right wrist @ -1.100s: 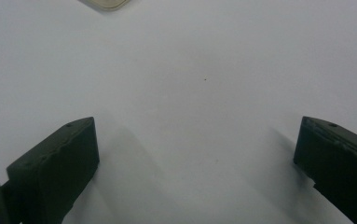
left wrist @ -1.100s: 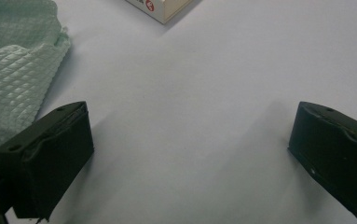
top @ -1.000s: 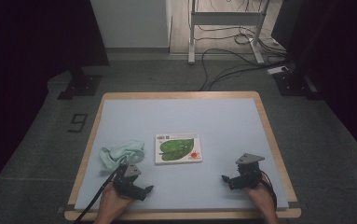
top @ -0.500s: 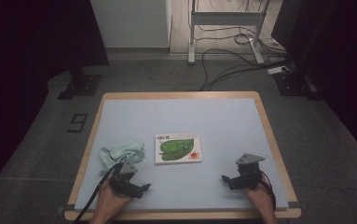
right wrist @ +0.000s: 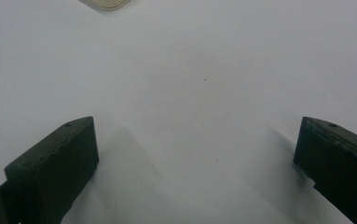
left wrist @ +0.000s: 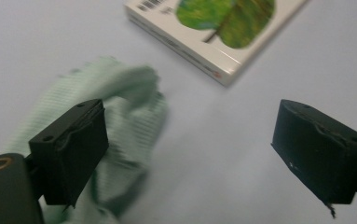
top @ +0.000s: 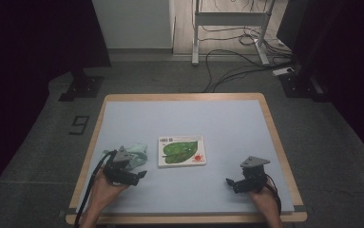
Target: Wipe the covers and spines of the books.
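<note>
Since the earlier high view, your left gripper has moved up the worktop toward the pale green cloth and now sits over its near edge, while your right gripper has kept its place near the front right corner. The left gripper's jaws have just been closing a little, yet they stand wide apart: in the left gripper view the cloth lies crumpled on the surface beneath and behind the left-hand jaw, with bare worktop showing across most of the gap, and neither pad presses on the fabric, so nothing is gripped. The cloth looks blurred there, so its folds cannot be read. Just beyond it in that view lies the book, flat, with a green leaf on its white cover, close to the cloth but apart from it. From the high view the book rests near the middle of the worktop, just to the right of the cloth, and well apart from your right gripper. The right gripper view shows that gripper's jaws spread wide over bare surface with nothing between them, and a corner of the book at the top edge.
</note>
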Demonstrator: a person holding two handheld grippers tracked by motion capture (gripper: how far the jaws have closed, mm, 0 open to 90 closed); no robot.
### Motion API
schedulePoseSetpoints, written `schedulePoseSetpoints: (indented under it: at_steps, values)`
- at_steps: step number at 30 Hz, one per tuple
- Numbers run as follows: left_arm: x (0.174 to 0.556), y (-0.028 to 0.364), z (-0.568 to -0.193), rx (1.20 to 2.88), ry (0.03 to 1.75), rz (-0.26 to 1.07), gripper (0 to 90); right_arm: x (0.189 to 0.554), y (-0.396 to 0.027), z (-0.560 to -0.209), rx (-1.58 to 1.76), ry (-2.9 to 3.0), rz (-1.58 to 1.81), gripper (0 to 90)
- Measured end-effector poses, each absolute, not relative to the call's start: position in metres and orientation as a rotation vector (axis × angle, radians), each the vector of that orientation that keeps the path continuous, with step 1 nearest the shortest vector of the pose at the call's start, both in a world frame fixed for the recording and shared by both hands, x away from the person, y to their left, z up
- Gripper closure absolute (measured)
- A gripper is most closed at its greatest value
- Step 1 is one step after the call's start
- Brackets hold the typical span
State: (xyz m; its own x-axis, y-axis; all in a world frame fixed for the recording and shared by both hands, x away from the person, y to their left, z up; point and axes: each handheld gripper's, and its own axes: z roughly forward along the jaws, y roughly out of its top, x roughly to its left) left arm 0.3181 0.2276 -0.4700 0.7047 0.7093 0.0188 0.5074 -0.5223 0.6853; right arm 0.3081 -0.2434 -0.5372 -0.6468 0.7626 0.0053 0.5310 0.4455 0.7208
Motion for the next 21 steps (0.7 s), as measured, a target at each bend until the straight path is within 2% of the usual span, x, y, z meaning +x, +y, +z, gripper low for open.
schedulePoseSetpoints:
  at_steps: [4,12,15,21]
  values:
    - [0.335,0.237,-0.470,2.244,0.976,0.415,13.6,0.308,-0.243,-0.537,1.106,2.381,1.017,0.0]
    - [0.362,0.260,-0.496,2.270,1.069,0.385,18.2,0.308,-0.243,-0.537,1.106,2.380,1.017,0.0]
    - [0.365,0.263,-0.504,2.276,1.077,0.362,26.8,0.308,-0.243,-0.537,1.106,2.380,1.017,0.0]
    - [0.367,0.268,-0.511,2.238,1.107,0.362,56.1,0.308,-0.243,-0.537,1.105,2.381,1.017,0.0]
